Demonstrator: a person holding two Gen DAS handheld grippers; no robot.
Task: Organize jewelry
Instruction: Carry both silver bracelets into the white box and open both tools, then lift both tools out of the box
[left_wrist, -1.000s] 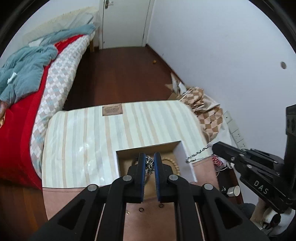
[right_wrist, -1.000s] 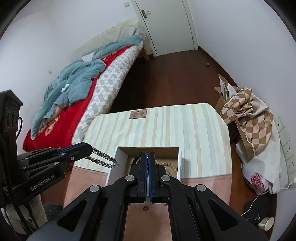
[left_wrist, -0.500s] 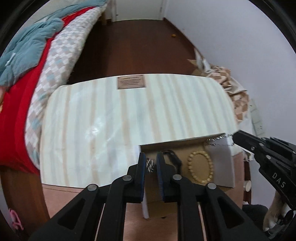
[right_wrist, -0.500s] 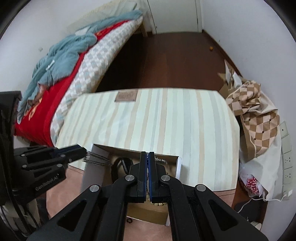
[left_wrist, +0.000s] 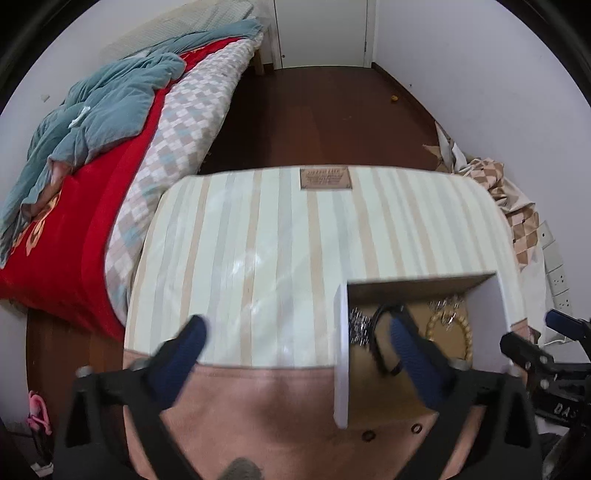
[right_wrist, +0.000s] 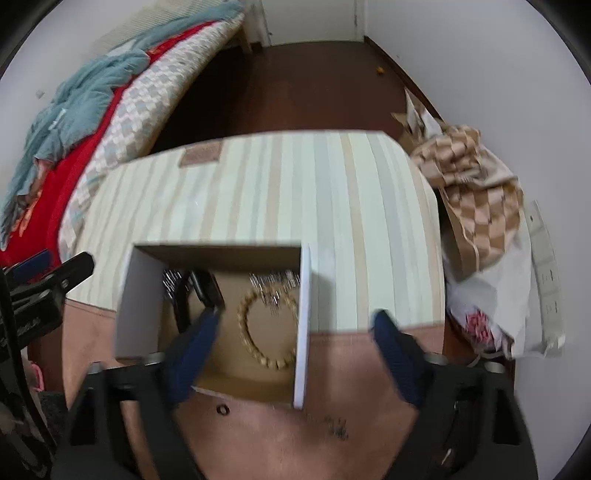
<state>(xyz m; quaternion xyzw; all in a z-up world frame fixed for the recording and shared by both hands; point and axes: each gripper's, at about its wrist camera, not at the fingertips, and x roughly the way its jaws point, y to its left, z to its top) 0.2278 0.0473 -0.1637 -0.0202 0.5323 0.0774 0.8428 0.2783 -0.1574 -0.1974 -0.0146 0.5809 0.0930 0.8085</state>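
An open cardboard box (right_wrist: 304, 314) with white walls stands on the striped table (right_wrist: 295, 184). Inside lie a gold bead bracelet (right_wrist: 258, 332), a silver chain (right_wrist: 273, 284) draped over the bracelet's far side, a black band (right_wrist: 203, 288) and more silver chain (right_wrist: 170, 282) at the left wall. My right gripper (right_wrist: 295, 328) is open, straddling the box's right wall. My left gripper (left_wrist: 295, 332) is open, straddling the box's left wall (left_wrist: 341, 350); the bracelet (left_wrist: 448, 332) and chain (left_wrist: 358, 326) show there too. Both grippers are empty.
Small dark rings (left_wrist: 367, 435) lie on the pink front strip of the table (left_wrist: 258, 406). A bed (left_wrist: 110, 166) with a teal blanket stands to the left. A checkered cloth pile (right_wrist: 476, 192) sits right of the table. Dark wood floor lies beyond.
Both grippers were shut on the silver chain, held stretched between them over the box. Now both are open and the chain lies in the box.
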